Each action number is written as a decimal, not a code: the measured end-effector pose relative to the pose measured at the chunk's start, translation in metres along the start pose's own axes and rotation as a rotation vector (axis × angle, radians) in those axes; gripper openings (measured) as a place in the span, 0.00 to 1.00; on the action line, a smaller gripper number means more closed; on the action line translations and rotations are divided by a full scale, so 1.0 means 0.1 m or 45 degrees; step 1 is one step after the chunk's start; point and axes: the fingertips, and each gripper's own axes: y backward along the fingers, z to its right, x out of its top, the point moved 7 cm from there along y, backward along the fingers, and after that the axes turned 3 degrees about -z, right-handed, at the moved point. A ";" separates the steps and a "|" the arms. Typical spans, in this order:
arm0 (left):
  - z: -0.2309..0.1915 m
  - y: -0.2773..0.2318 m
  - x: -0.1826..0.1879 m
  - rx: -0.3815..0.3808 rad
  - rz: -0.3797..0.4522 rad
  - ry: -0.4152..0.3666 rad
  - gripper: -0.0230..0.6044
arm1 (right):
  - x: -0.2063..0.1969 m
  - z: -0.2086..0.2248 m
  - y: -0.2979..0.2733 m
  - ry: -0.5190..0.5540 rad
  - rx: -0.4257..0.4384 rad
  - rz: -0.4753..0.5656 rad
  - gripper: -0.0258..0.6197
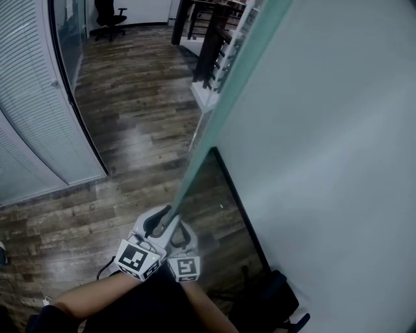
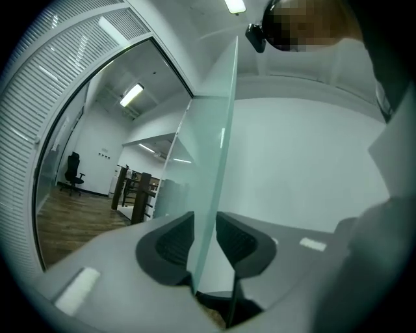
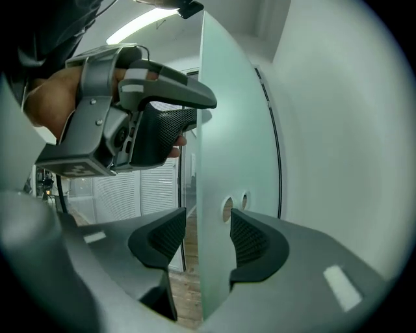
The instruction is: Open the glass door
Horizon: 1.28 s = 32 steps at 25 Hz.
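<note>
In the head view the frosted glass door (image 1: pixel 221 110) stands open, its thin edge running from the top middle down to my two grippers. My left gripper (image 1: pixel 159 224) is shut on that edge; in its own view the glass door (image 2: pixel 214 149) fills the gap between the pads of the left gripper (image 2: pixel 205 237). The right gripper view shows the left gripper (image 3: pixel 198 117) clamped higher up the glass door (image 3: pixel 227 130). My right gripper (image 3: pixel 208 237) straddles the same edge just below, jaws wide, with a gap between its left pad and the glass. Two round holes (image 3: pixel 227 208) pierce the pane nearby.
A white wall (image 1: pixel 338 130) stands close to the door's right. Wooden flooring (image 1: pixel 130 110) stretches left and ahead, with a blinds-covered glass partition (image 1: pixel 32 117) along the left. An office chair (image 1: pixel 109 19) and dark furniture (image 1: pixel 208 45) stand far ahead. A black object (image 1: pixel 273 299) lies by the wall.
</note>
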 end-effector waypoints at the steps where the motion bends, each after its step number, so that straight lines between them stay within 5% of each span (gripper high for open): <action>1: 0.03 -0.02 0.00 -0.016 0.002 0.003 0.18 | 0.01 0.01 -0.01 -0.006 -0.021 0.002 0.34; 7: 0.23 -0.10 -0.01 -0.153 -0.013 0.079 0.19 | 0.03 0.17 0.03 -0.017 -0.179 -0.033 0.28; 11: 0.35 -0.05 -0.02 -0.221 -0.001 0.048 0.19 | -0.01 0.25 0.12 0.013 -0.149 -0.061 0.21; 24: 0.45 -0.11 -0.29 -0.183 -0.021 0.088 0.09 | -0.10 0.72 0.53 0.030 -0.053 -0.041 0.21; 32: 0.58 -0.31 -0.36 -0.204 -0.030 0.121 0.07 | -0.13 1.07 0.81 0.040 -0.083 -0.042 0.20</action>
